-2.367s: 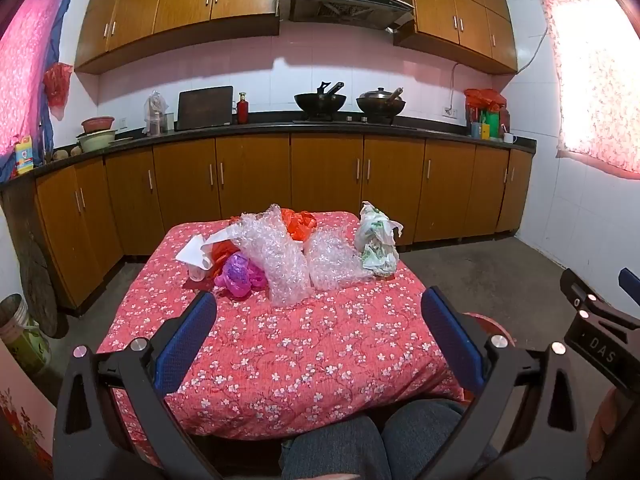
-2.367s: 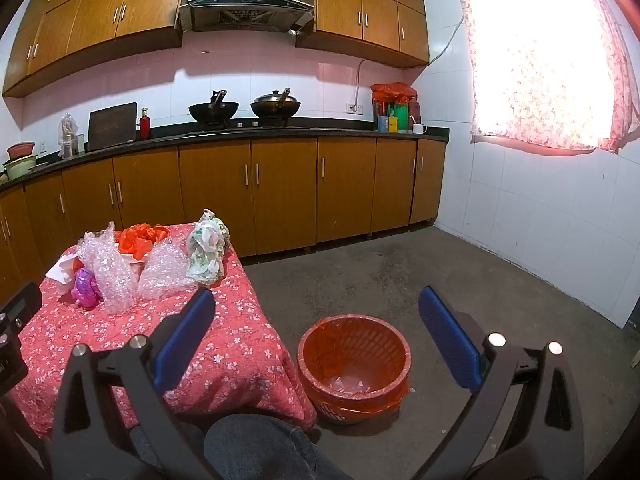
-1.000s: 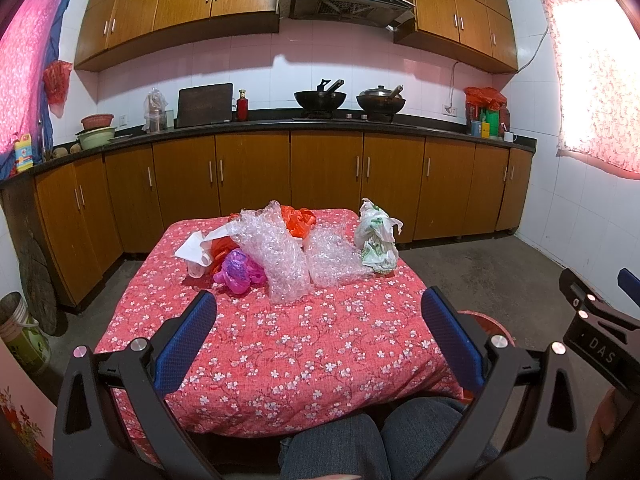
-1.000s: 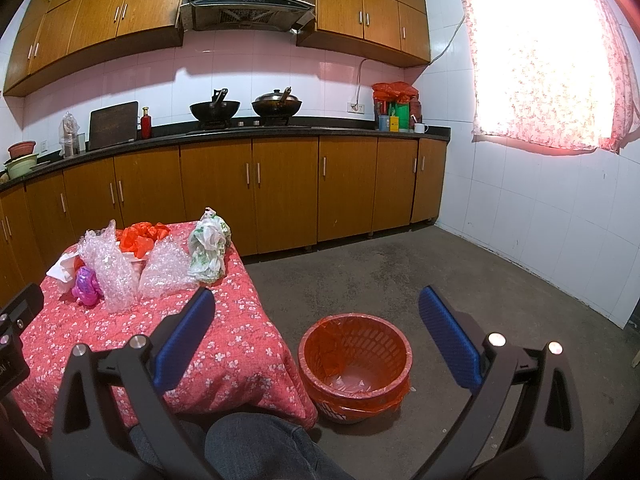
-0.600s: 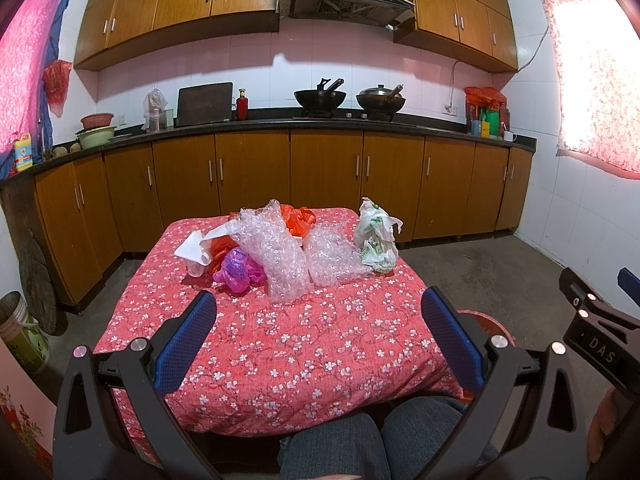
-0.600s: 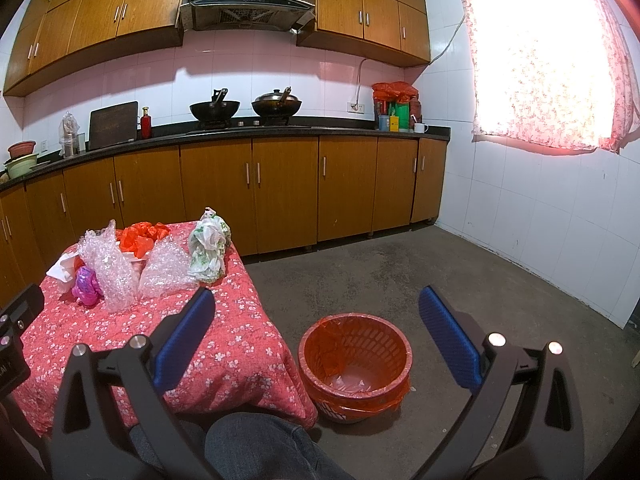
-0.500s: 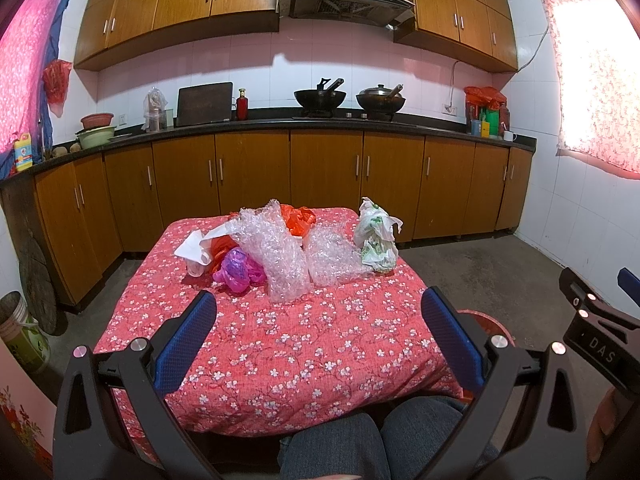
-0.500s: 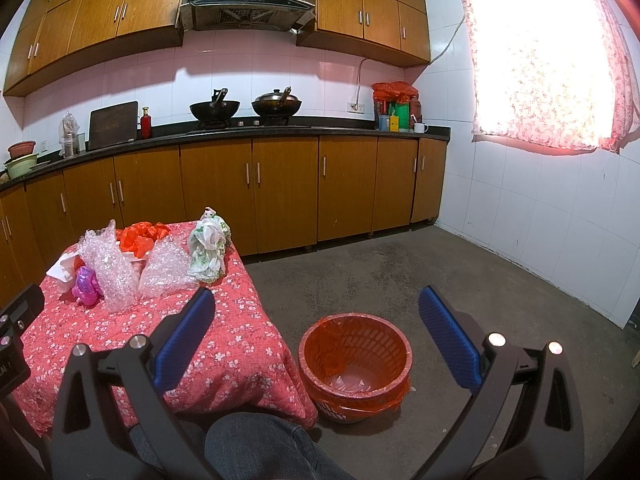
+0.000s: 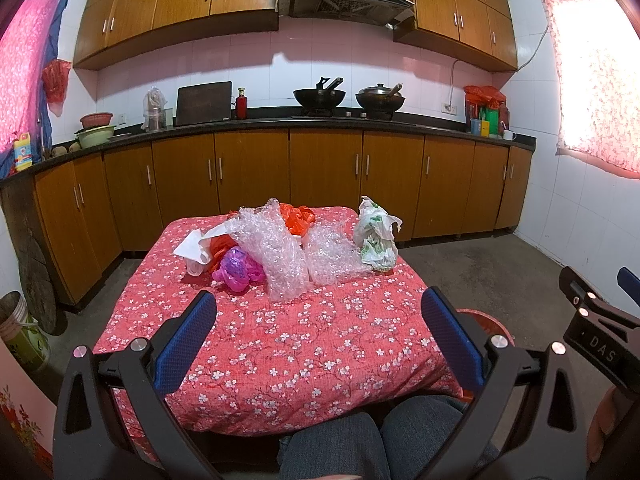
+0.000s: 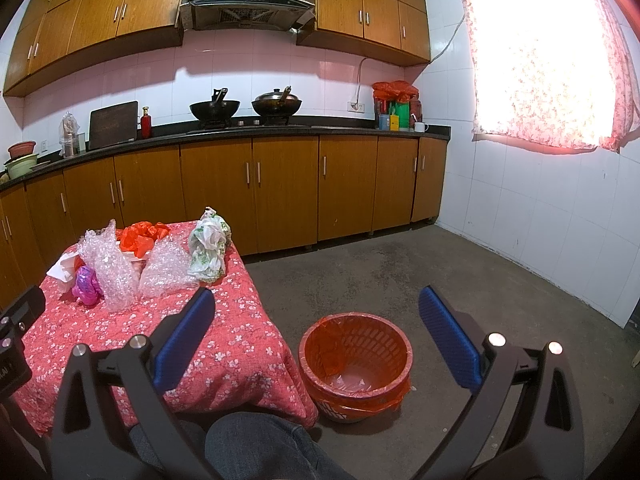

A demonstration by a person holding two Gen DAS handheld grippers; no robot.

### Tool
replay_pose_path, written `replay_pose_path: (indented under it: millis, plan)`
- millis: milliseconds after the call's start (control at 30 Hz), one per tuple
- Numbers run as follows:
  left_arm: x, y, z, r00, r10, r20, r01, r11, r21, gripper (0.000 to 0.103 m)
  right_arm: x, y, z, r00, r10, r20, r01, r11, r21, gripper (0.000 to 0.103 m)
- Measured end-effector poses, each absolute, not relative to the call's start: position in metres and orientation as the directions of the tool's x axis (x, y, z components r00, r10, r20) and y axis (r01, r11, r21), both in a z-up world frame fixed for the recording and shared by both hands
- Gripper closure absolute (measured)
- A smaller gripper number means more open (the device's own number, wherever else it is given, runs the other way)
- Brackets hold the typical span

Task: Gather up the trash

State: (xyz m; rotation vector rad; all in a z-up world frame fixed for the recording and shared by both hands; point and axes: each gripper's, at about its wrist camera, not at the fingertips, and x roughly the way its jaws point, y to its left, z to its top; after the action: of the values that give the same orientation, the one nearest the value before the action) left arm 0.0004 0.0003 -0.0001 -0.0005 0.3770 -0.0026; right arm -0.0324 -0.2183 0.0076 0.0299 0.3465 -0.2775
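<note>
The low worktop covered with a red cloth printed with small white flowers (image 9: 280, 344) is the largest thing in front of the person, whose knees in grey-blue trousers (image 9: 360, 440) show at its near edge. All the trash lies in one group toward the far edge of this worktop.

On the floor, just beside the right edge of the worktop, stands the round orange plastic basket lined with a thin orange bag (image 10: 356, 356). It looks almost empty; only the pale liner is seen at its bottom.

In the group, the tall sheet of clear bubble wrap (image 9: 276, 252) stands in the middle. The second, lower piece of clear bubble wrap (image 9: 332, 256) touches it on the right side. The crumpled white plastic bag with green print (image 9: 376, 240) is nearest to the far right corner. The orange-red plastic bag (image 9: 298, 216) lies behind the bubble wrap, close to the far edge. The small bright pink plastic bag (image 9: 236, 270) lies on the left of the tall sheet, and the white crumpled paper (image 9: 194, 248) is the leftmost piece.

The left claw (image 9: 320, 332) is released, its blue pads wide apart above the near half of the worktop, holding nothing. The right claw (image 10: 316, 332) is also released and empty, above the basket.
</note>
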Motion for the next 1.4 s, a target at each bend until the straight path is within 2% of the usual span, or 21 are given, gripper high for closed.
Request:
replay_pose_path:
  millis: [333,700,1000,1167,1400]
  plan:
    - [0.000,0.000,0.000,0.927,0.017,-0.374,-0.014,1.000,0.010,0.002,-0.029,-0.216,0.008,0.900,-0.262,-0.348,0.268,0.963,-0.030,0.004]
    - [0.020,0.028,-0.009,0.900,0.067,-0.430,-0.092,0.995,-0.036,0.002,-0.001,-0.208,0.002,0.922,-0.170,-0.348,0.171,0.985,-0.026,0.004]
    - [0.057,0.050,-0.015,0.890,0.161,-0.427,-0.164,0.986,0.029,0.002,0.058,-0.190,0.003,0.930,-0.083,-0.359,0.077,0.997,-0.032,0.004]
    - [0.087,0.060,-0.015,0.901,0.171,-0.400,-0.180,0.984,0.014,0.002,0.103,-0.177,0.002,0.931,-0.051,-0.362,0.039,0.998,-0.041,0.004]
    - [0.136,0.064,-0.023,0.914,0.175,-0.365,-0.183,0.983,0.012,0.002,0.179,-0.172,-0.014,0.913,0.026,-0.407,-0.009,0.999,0.043,0.004]
